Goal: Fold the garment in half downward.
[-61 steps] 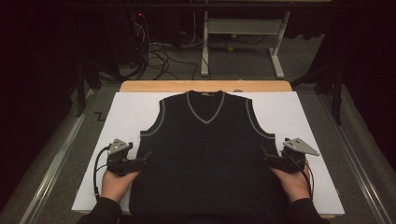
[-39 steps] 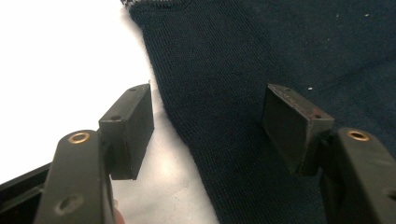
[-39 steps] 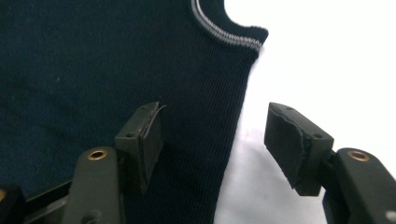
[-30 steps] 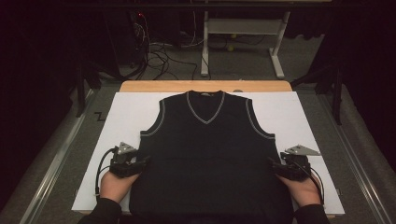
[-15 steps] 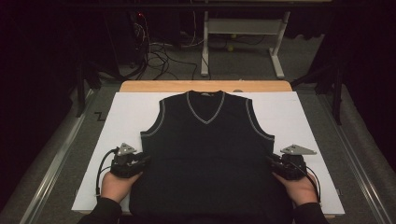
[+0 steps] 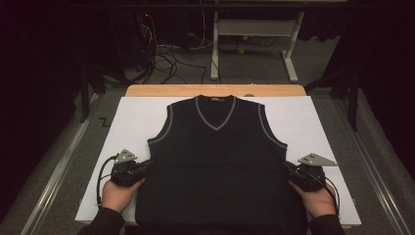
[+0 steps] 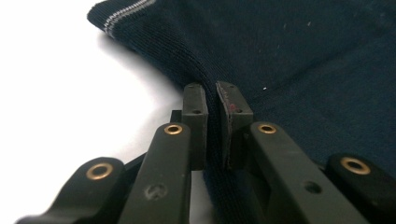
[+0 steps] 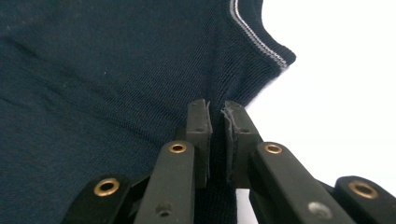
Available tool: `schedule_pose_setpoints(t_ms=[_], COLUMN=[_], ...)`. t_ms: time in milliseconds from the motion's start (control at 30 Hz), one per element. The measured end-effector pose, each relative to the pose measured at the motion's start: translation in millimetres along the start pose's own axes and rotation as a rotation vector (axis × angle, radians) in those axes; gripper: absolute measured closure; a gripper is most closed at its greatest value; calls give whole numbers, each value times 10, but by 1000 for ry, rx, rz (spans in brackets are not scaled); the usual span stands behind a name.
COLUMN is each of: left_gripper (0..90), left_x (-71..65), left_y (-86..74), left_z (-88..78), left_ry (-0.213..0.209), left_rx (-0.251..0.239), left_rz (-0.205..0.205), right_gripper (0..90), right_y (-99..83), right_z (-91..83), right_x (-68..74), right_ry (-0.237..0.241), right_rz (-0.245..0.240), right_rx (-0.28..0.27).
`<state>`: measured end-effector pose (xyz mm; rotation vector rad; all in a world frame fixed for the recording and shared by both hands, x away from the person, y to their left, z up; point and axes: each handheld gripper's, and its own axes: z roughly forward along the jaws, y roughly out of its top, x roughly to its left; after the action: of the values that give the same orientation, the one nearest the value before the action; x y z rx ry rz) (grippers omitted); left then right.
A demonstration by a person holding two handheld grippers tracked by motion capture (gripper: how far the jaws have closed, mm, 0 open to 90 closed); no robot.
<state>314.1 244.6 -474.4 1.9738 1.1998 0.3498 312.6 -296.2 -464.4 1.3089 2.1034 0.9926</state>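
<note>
behind our table a dark floor holds tangled cables (image 6: 166, 54) and a white desk frame (image 6: 254, 34). on the white sheet (image 6: 132, 122) that covers the wooden tabletop (image 6: 161, 90) lies a navy knit vest (image 6: 215, 166), spread flat with its front up. its long axis runs from us toward the far edge, v-neck pointing away, hem at our side; grey piping trims the neck and armholes. a small label sits inside the collar, too small for us to read. our left gripper (image 6: 142, 169) has just been closing and now pinches the vest's left side edge (image 7: 212, 116) below the armhole. our right gripper (image 6: 289, 171) has likewise just been closing and pinches the right side edge (image 8: 217, 121).
</note>
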Motion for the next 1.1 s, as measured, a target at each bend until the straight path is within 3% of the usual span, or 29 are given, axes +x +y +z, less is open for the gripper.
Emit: schedule_pose_setpoints(t_ms=[200, 333, 467, 767, 1100], left_gripper=[786, 786, 786, 785, 785], left_x=[-13, -27, 1, -27, -136], left_y=[-12, -45, -83, -143, -318], left_z=[-87, -161, -199, -277, -401], left_ry=[5, 10, -14, -26, -51], left_rx=[-18, -14, -16, -12, 16], left_rz=[15, 50, 38, 50, 68], right_gripper=[827, 827, 827, 826, 826], right_y=[-26, -58, -122, -242, -416], right_z=[-104, -158, -226, -371, -541], right_x=[-2, -2, -8, 63, 117], right_ry=[2, 0, 13, 26, 51], right_rz=[-4, -25, -22, -39, -49], right_rx=[-33, -48, -55, -55, -43])
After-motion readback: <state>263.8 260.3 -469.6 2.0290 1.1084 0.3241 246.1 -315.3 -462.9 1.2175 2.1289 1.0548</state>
